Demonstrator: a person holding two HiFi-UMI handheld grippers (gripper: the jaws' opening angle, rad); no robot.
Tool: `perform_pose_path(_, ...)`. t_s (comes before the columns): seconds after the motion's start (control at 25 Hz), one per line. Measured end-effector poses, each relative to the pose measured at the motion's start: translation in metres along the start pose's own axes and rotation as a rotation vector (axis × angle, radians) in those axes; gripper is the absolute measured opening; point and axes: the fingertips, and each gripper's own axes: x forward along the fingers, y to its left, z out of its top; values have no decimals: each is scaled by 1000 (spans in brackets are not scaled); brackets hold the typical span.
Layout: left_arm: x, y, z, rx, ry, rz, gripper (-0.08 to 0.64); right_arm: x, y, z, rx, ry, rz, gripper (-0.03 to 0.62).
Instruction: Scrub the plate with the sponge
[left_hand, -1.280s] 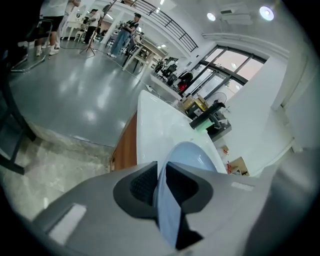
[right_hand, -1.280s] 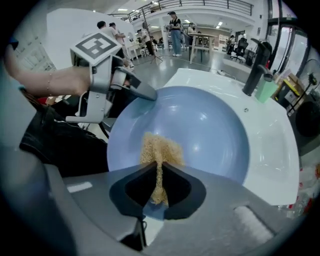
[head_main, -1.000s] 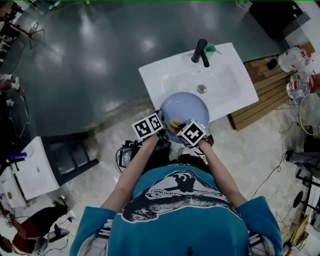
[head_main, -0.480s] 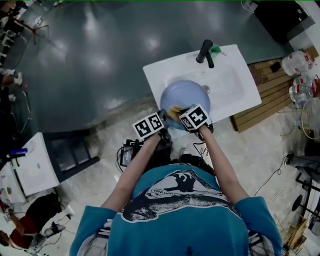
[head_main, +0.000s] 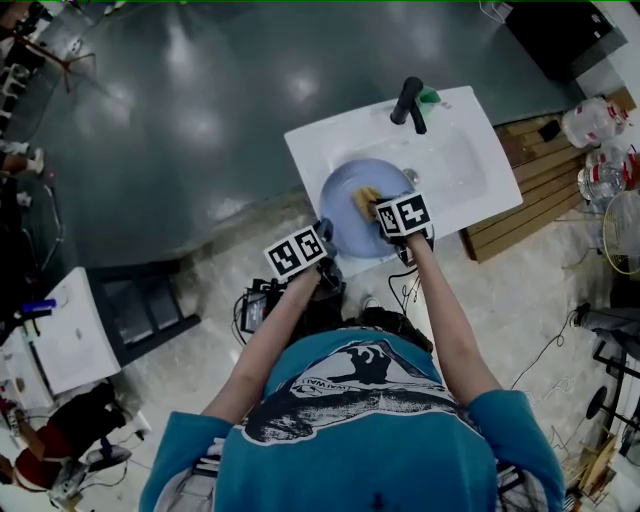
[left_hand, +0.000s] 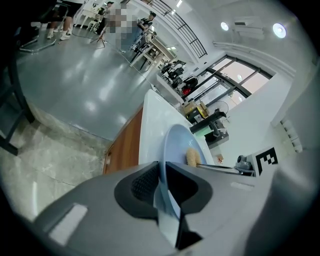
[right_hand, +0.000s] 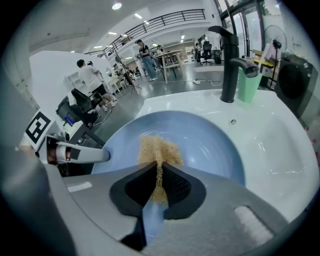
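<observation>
Your right tool (right_hand: 159, 177) has gone forward, away from your body. A second ago its marker cube (head_main: 405, 213) sat at the near rim of the plate (head_main: 342, 215); now it lies over the plate's right half. The sponge (head_main: 366, 198) went with it, from the near edge to about the middle of the plate. The plate has shifted further over the sink (head_main: 460, 150): it overhung the front edge before, and now its far rim reaches the drain (head_main: 410, 177). Your right arm (head_main: 440, 310) is stretched out more.
</observation>
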Motion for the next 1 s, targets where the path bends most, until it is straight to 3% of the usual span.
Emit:
perform_pose_path(0.24, -5, 1, -2, -22, -2, -12, 63, -12, -30, -15, 10, 4, -116, 31)
perform_pose_path(0.56, -16, 12, -17, 12, 51, 17, 61, -15, -15, -19, -42, -14, -96, 31)
perform_pose_path(0.72, -18, 8, -18, 69, 74, -8, 87, -19, -14, -18, -64, -39, -106, 31)
perform_pose_path(0.88, -30, -6, -13, 211, 23, -59, 124, -32, -3, -17, -70, -104, -75, 32)
perform_pose_path(1.0, -45, -14, -3, 297, -39, -56, 152, -48, 8, -14, -42, -192, -24, 32)
